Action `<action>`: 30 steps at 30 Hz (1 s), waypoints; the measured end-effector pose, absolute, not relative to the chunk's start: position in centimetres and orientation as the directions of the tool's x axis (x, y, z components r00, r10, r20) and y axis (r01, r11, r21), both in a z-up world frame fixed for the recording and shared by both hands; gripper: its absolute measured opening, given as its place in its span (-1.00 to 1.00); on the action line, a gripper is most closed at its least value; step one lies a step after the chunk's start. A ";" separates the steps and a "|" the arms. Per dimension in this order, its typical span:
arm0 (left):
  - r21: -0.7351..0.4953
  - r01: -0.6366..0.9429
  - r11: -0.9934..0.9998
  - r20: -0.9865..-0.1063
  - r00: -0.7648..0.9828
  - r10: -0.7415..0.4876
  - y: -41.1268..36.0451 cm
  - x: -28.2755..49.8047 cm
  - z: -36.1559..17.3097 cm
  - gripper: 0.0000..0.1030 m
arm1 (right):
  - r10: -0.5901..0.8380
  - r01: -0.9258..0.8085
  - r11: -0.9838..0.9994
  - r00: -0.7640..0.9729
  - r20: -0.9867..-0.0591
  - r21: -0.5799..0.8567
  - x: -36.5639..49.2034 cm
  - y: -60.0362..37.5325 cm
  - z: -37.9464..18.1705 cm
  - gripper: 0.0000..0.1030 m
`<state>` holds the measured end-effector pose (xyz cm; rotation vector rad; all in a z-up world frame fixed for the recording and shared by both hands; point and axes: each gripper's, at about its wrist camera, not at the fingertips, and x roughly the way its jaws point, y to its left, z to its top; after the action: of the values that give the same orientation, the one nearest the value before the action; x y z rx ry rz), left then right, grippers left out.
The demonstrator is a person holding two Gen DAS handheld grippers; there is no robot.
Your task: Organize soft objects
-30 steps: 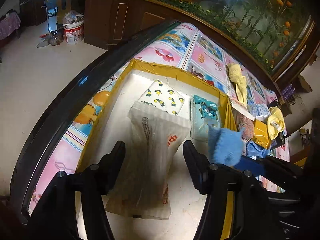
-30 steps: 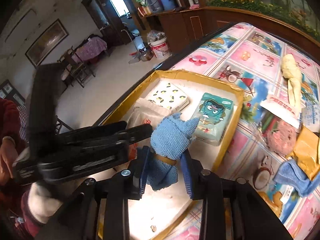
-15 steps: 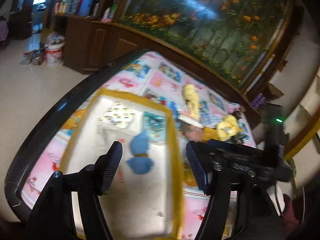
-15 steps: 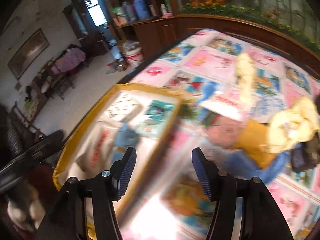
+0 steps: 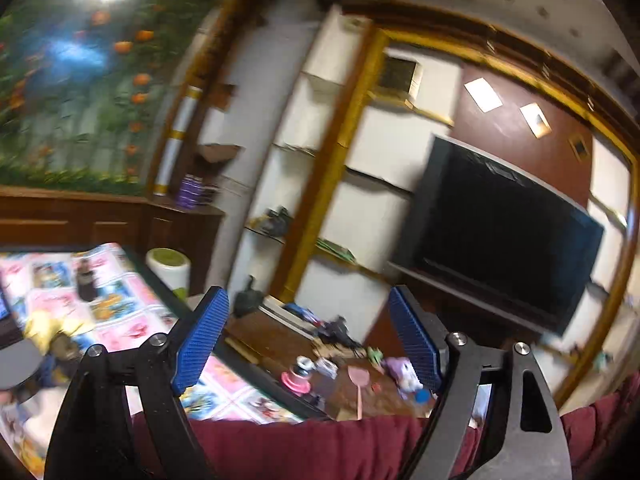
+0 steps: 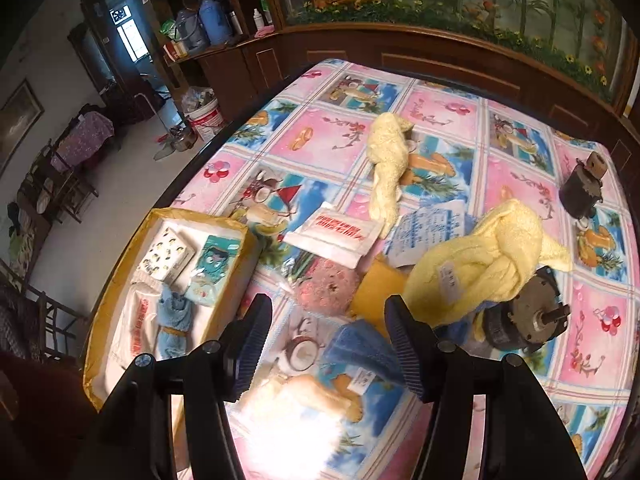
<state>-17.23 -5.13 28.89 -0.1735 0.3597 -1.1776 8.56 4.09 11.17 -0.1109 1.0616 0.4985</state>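
In the left wrist view, your left hand-held gripper [image 5: 306, 340] has its blue pads wide apart and it holds nothing. It points away from the work, toward a dark television [image 5: 500, 240] and shelves; only a corner of the patterned counter [image 5: 120, 300] shows at the left, and the picture is blurred.

In the right wrist view, your right hand-held gripper [image 6: 328, 344] is also spread apart and empty. The yellow box [image 6: 120, 280] already holds a tied blue cloth [image 6: 174, 316], two small packs and a white bag. I judge you are between items now. To the right of the box, a folded blue towel [image 6: 360, 344] lies on the counter directly between the fingers, and a knotted yellow towel [image 6: 488, 256] lies beyond it. For the next move, lower over the blue towel, close on it, then carry it to the box.
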 end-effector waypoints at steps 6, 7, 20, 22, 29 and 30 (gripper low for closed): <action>-0.160 0.918 0.363 -0.518 0.235 -0.822 -13.6 -18.8 25.6 0.59 | 0.288 -0.505 0.862 0.416 -0.863 0.045 6.7 5.1 12.1 0.17; -0.141 0.920 0.366 -0.553 0.233 -0.800 -14.3 -19.2 25.2 0.59 | 0.281 -0.511 0.859 0.422 -0.862 0.029 6.6 5.0 12.2 0.17; -0.497 0.867 0.042 -0.205 -0.070 -0.976 -1.9 -21.6 39.9 0.58 | 0.466 -0.464 0.856 0.505 -0.727 0.227 -0.6 -11.7 19.8 0.18; -0.546 0.836 0.053 -0.138 -0.028 -0.990 0.6 -20.2 41.8 0.58 | 0.457 -0.400 0.881 0.584 -0.671 0.253 -0.9 -16.2 22.7 0.19; -0.566 0.798 0.207 -0.117 0.171 -0.978 5.9 -16.6 44.0 0.58 | 0.309 -0.227 0.949 0.802 -0.511 0.219 -2.3 -25.7 31.9 0.40; -0.607 0.773 0.187 -0.092 0.165 -0.982 6.5 -15.2 43.5 0.58 | 0.304 -0.237 0.952 0.818 -0.488 0.195 -2.5 -25.4 33.4 0.44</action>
<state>-15.23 6.48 43.47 -0.4782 0.5297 -1.3192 -2.48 -25.41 33.40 0.1274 0.5410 0.2890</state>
